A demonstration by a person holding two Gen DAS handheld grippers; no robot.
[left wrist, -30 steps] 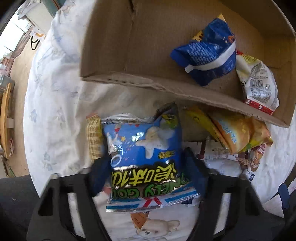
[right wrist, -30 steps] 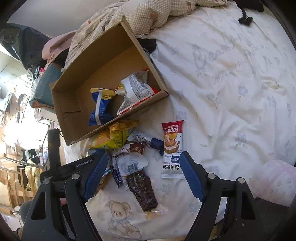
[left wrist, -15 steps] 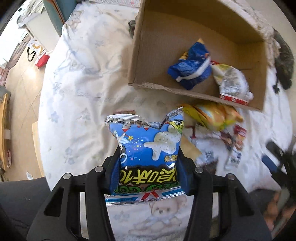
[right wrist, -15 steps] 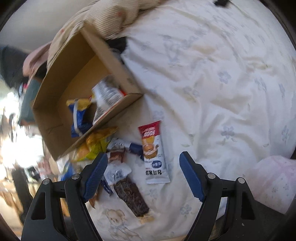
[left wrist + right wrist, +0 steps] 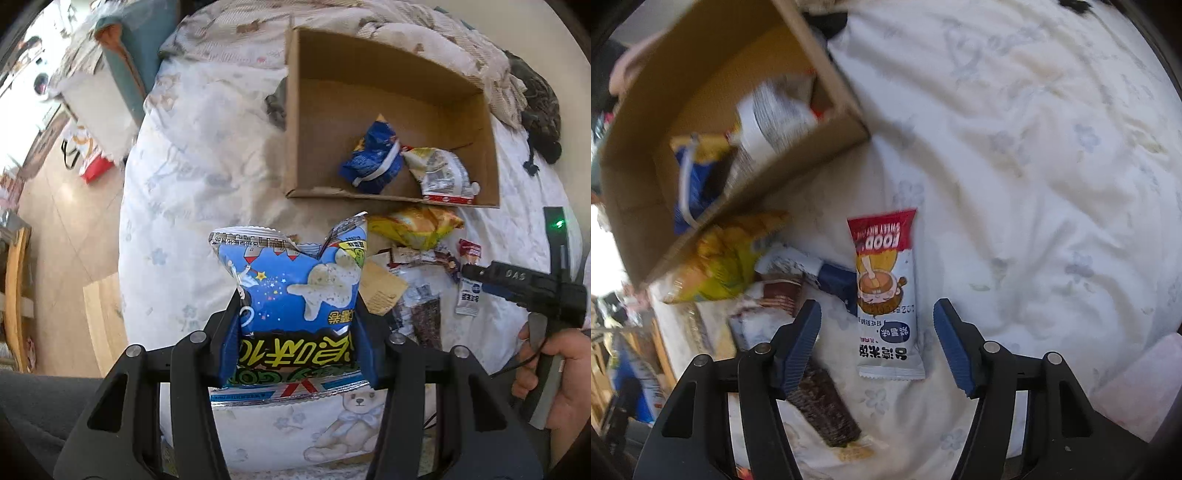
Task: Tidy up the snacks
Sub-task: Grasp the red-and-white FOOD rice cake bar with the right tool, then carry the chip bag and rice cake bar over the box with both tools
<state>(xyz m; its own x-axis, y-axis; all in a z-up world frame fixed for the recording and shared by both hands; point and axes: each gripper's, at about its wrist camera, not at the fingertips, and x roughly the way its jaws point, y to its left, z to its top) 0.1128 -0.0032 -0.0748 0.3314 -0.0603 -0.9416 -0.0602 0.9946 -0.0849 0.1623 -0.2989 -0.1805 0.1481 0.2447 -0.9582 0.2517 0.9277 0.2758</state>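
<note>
My left hand-held gripper (image 5: 297, 347) clamps blue foil snack bag (image 5: 291, 291), lifted above white floral bedsheet (image 5: 207, 155), short of brown cardboard box (image 5: 295, 122). My right hand-held gripper (image 5: 877, 347) spread wide, empty, over red-and-white sachet (image 5: 886, 291) lying on bedsheet.

Left gripper (image 5: 297, 343) is clamping its blue pads tight on something, held up in the air. Right gripper (image 5: 877, 343) is hanging with jaws spread wide, and the person's right hand (image 5: 554, 373) is gripping its handle.
</note>
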